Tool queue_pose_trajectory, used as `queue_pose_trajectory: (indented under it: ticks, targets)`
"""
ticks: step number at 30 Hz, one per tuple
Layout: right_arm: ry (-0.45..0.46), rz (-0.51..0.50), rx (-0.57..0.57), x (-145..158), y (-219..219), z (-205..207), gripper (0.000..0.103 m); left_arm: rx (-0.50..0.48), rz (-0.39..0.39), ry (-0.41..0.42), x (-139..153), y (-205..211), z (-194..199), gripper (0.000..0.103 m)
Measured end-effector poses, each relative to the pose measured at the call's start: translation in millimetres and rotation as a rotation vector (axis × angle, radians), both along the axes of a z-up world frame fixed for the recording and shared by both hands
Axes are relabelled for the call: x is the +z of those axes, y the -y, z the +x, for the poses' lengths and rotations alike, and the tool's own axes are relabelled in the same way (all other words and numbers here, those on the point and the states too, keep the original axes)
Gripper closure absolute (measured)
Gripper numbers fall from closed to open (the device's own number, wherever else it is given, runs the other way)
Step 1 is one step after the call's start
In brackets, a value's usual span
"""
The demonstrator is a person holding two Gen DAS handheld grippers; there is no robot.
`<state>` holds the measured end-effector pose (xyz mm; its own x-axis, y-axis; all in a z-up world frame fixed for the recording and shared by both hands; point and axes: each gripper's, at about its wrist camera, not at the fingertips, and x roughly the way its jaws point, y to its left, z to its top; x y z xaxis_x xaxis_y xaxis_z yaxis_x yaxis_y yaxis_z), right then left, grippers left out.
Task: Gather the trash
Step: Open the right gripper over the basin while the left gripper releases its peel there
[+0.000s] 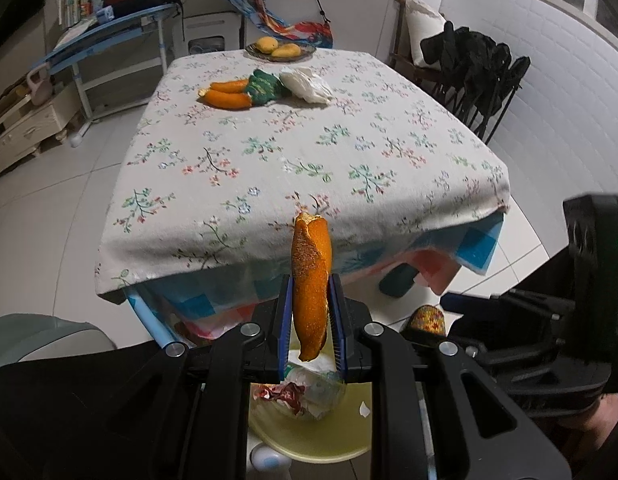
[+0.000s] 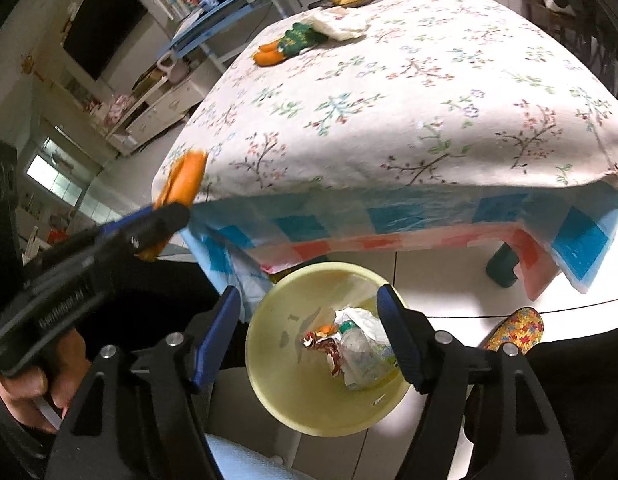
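Observation:
My left gripper (image 1: 311, 320) is shut on a long strip of orange peel (image 1: 311, 280) and holds it upright in the air, in front of the table's near edge and above the yellow trash bin (image 1: 309, 436). In the right wrist view the same peel (image 2: 185, 180) shows at the left in the left gripper (image 2: 165, 220). My right gripper (image 2: 309, 340) is open and empty, right over the yellow bin (image 2: 269, 344). In the bin lie a plastic bottle (image 2: 361, 352), crumpled wrappers (image 2: 325, 344) and other scraps.
A table with a floral cloth (image 1: 301, 152) stands ahead. On its far side lie toy carrots (image 1: 229, 94), a white crumpled bag (image 1: 307, 84) and a plate of mangoes (image 1: 279, 49). Black folded chairs (image 1: 477, 76) stand at the right. A patterned slipper (image 2: 515, 328) lies near the bin.

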<state>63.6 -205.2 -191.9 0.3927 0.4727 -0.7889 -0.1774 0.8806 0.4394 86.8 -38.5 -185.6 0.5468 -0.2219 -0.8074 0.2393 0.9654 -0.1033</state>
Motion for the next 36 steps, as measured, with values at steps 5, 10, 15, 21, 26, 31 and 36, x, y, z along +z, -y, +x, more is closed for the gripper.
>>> queue_pose_trajectory:
  ticks: [5,10,15,21,26,31,36]
  targets:
    - [0.001,0.010,-0.037,1.2,8.4,2.1,0.031,-0.026,0.014,-0.027,-7.1,6.8,-4.5,0.086]
    - [-0.004,0.022,-0.065,0.1,14.6,3.4,0.028,-0.069,0.035,-0.058,-15.2,16.2,-9.5,0.086]
    - [-0.001,0.022,-0.084,1.1,17.9,3.4,0.027,-0.111,0.055,-0.102,-25.7,25.4,-12.3,0.085]
    - [-0.001,0.023,-0.105,0.3,23.9,4.3,0.024,-0.119,0.074,-0.109,-28.4,29.9,-15.2,0.062]
    - [-0.002,0.023,-0.105,0.0,24.3,4.3,0.024,-0.113,0.093,-0.098,-27.8,30.1,-15.9,0.051]
    - [-0.001,0.022,-0.107,0.0,24.6,4.2,0.023,-0.090,0.092,-0.072,-24.3,27.3,-14.8,0.037]
    - [0.005,0.010,-0.115,-0.3,27.5,4.5,0.022,-0.039,0.085,-0.033,-18.6,20.4,-12.5,0.025]
